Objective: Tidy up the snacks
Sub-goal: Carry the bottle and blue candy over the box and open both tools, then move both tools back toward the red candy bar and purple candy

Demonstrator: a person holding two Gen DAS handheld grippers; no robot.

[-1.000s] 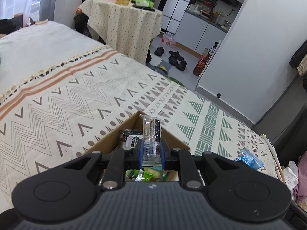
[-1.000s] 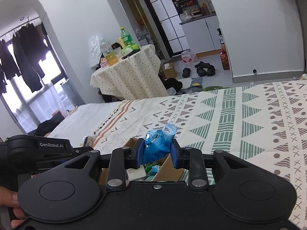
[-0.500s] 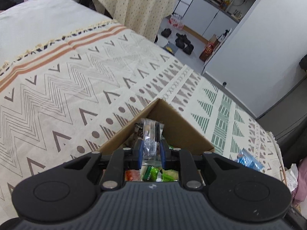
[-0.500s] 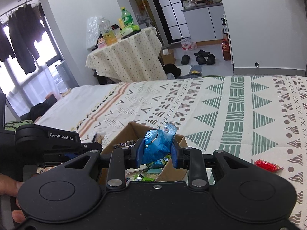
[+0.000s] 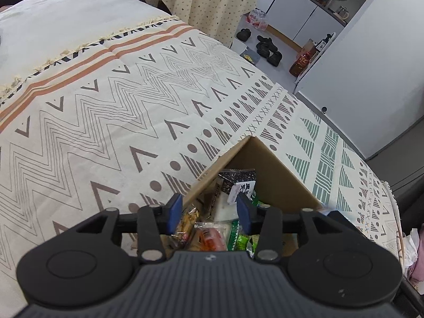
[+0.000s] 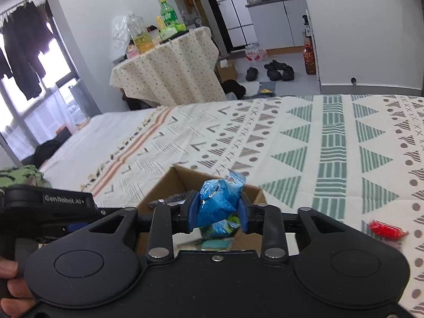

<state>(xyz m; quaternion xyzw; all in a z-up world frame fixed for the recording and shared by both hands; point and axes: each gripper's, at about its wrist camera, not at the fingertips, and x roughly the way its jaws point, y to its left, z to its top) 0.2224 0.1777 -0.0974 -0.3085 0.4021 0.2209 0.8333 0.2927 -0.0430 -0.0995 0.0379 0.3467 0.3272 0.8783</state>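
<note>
— What does the cardboard box [image 5: 267, 169] on the bed hold?
— Mixed snack packets [image 5: 212, 234]; the left tool [image 5: 209, 213] gapes empty above them.
— And the right view?
— The right tool [image 6: 217, 209] pinches a blue packet [image 6: 218, 204] over the box; a red candy [image 6: 385, 230] lies apart.

Left wrist view: high over cardboard box [image 5: 267, 175], tilted steeply down, close, box corner pointing away across patterned blanket [image 5: 111, 122]. Right wrist view: lower, flatter, facing far draped table [image 6: 169, 71] and kitchen. Both views share box [image 6: 169, 185], blanket, table [image 5: 198, 0], shoes on floor [image 6: 275, 70].
</note>
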